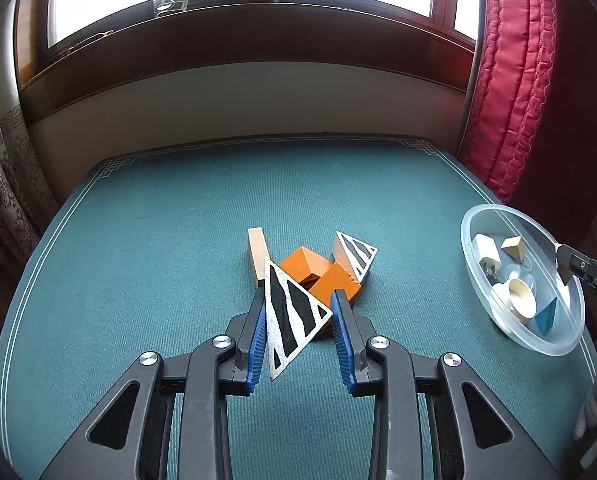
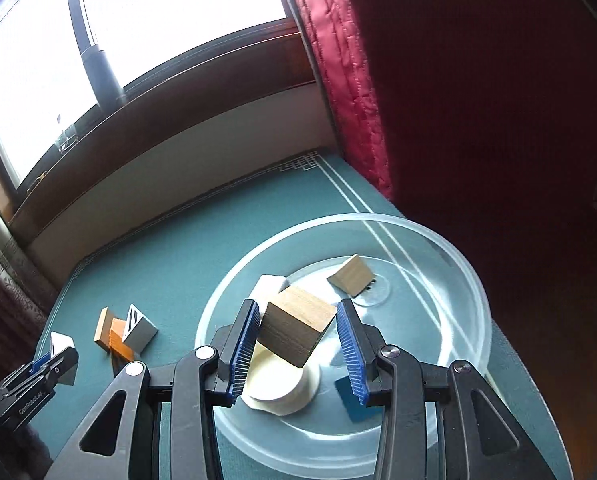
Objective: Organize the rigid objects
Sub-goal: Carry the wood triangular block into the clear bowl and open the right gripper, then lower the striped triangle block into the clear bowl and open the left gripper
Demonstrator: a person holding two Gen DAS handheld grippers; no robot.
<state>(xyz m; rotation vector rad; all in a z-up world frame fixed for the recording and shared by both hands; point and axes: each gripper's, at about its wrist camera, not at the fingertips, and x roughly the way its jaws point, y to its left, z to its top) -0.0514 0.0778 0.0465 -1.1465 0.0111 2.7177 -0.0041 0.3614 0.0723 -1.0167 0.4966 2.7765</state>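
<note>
My left gripper (image 1: 298,300) is shut on a black-and-white striped triangle block (image 1: 294,316), held just in front of a heap on the green table. The heap holds a plain wooden bar (image 1: 257,254), two orange blocks (image 1: 302,266), and a second striped triangle (image 1: 356,254). My right gripper (image 2: 298,316) is shut on a wooden block (image 2: 298,330), held tilted over the clear bowl (image 2: 470,264). In the bowl lie a wooden wedge (image 2: 352,276), a white block (image 2: 272,286), a white round cup (image 2: 278,384) and a blue block (image 2: 352,400).
The clear bowl (image 1: 546,350) stands at the table's right edge, beside a red quilted curtain (image 1: 510,100). A wall and window sill run behind the table's far edge. The left gripper (image 2: 58,356) shows low at the left of the right wrist view.
</note>
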